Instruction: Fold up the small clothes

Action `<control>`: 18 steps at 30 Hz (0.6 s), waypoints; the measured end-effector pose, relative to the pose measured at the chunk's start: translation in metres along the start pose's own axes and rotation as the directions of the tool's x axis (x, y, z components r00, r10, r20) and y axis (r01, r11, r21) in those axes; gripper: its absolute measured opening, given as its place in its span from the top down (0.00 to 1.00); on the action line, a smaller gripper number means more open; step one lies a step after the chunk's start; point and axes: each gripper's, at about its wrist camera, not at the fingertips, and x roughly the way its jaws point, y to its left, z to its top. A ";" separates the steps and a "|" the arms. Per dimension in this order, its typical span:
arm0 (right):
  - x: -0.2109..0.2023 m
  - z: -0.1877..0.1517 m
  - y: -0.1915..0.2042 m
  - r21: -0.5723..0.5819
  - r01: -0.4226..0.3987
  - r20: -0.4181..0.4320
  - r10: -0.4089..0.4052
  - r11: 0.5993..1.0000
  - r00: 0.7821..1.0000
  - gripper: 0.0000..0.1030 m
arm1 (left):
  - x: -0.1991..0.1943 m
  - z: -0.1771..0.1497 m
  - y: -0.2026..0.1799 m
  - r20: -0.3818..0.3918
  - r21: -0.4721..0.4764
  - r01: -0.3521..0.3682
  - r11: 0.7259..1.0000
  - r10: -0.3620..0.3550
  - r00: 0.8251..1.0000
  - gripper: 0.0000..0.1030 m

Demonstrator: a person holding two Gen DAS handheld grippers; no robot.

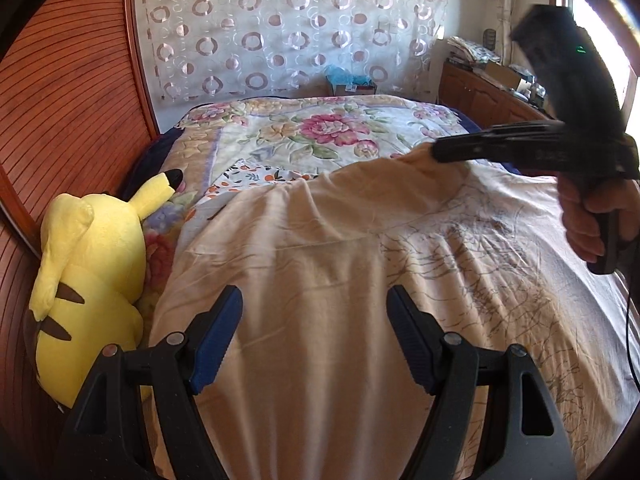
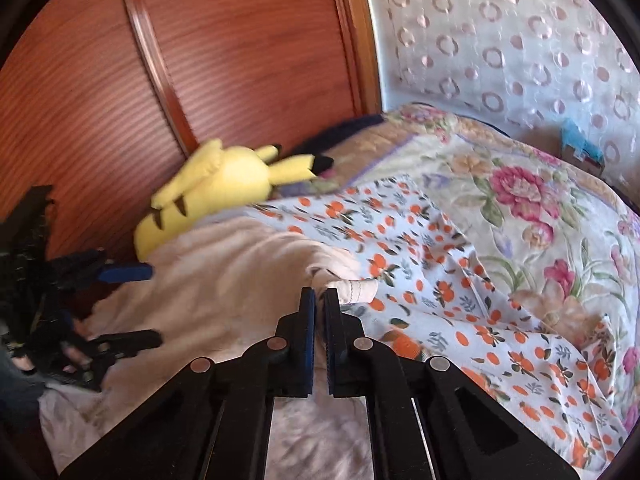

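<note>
The cream T-shirt (image 1: 320, 248) lies spread across the near part of the bed (image 1: 320, 128), a faint line drawing printed on the half toward the right; its sleeve or shoulder edge is drawn up and inward, so the cloth rises in a ridge toward the right tongs (image 1: 436, 152); those tongs are pressed nearly together, and in the right wrist view a white hemmed edge sits just at their tips, so they appear to pinch the shirt there, though the grip point itself is partly hidden; the left tongs (image 1: 316, 308) stand wide apart over the shirt's plain side and hold nothing. Judging by this, the first fold is only under way: one side is lifted, nothing lies flat in a finished fold, and the other side and the lengthwise fold remain. Beyond the shirt an orange-print cloth (image 2: 420, 272) lies rumpled and unfolded, the shirt partly over it; under both is the floral blanket (image 2: 520, 184); a yellow Pikachu plush (image 1: 88, 280) rests beside the shirt against the wooden headboard (image 1: 68, 100); a circle-patterned curtain (image 1: 288, 28) hangs behind the bed.
</note>
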 end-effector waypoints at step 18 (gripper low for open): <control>-0.048 -0.088 0.010 -0.024 -0.035 -0.055 0.034 0.999 0.998 0.76 | -0.006 0.024 0.003 0.031 0.005 0.024 1.000 -0.025 0.999 0.27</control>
